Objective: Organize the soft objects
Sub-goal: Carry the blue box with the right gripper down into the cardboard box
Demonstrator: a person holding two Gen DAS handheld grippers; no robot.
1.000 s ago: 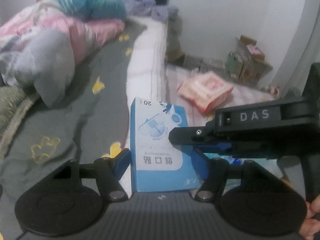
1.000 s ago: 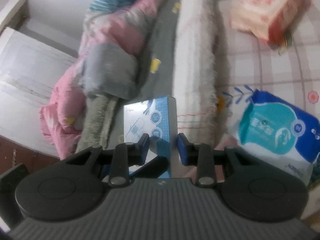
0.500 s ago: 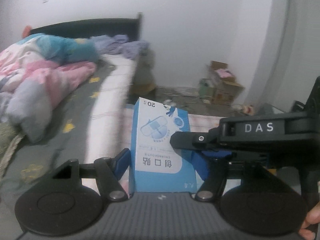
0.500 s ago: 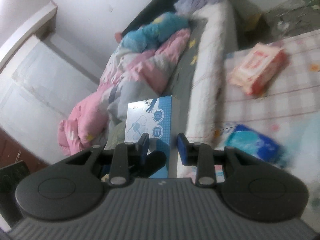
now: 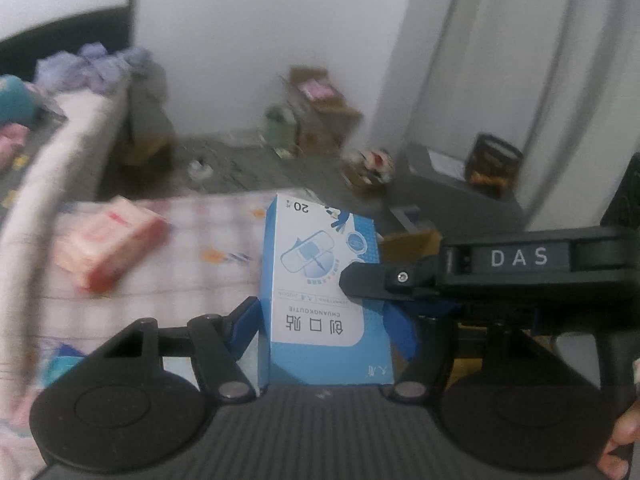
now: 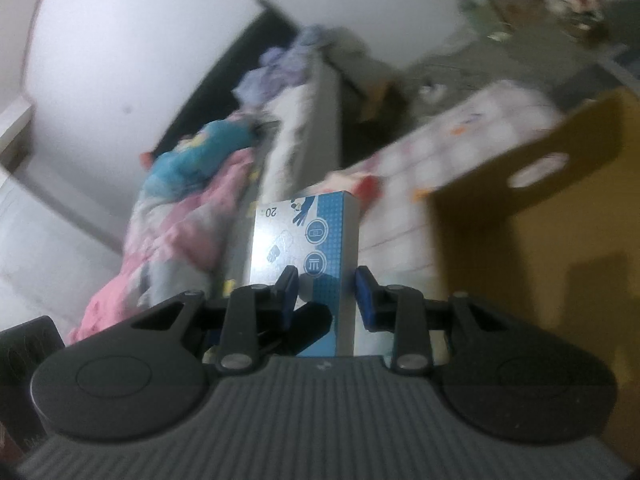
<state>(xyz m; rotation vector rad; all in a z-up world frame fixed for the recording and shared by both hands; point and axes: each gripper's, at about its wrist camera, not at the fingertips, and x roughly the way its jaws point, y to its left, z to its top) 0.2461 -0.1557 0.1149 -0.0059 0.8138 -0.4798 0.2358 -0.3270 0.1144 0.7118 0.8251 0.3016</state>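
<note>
Box (image 5: 320, 308) of plasters, blue and white, stands upright between both grippers, held off the bedding. Left gripper (image 5: 320, 320) has its blue pads (image 5: 244, 320) closed on the box's narrow sides. Right gripper (image 6: 326, 296) clamps it across the broad faces, jaws only partly open at the box's thickness. Pink packet (image 5: 108, 236) lies on the checked sheet (image 5: 192, 240) at ten o'clock in the left view. Cardboard carton (image 6: 532, 232) sits at three o'clock in the right view
</note>
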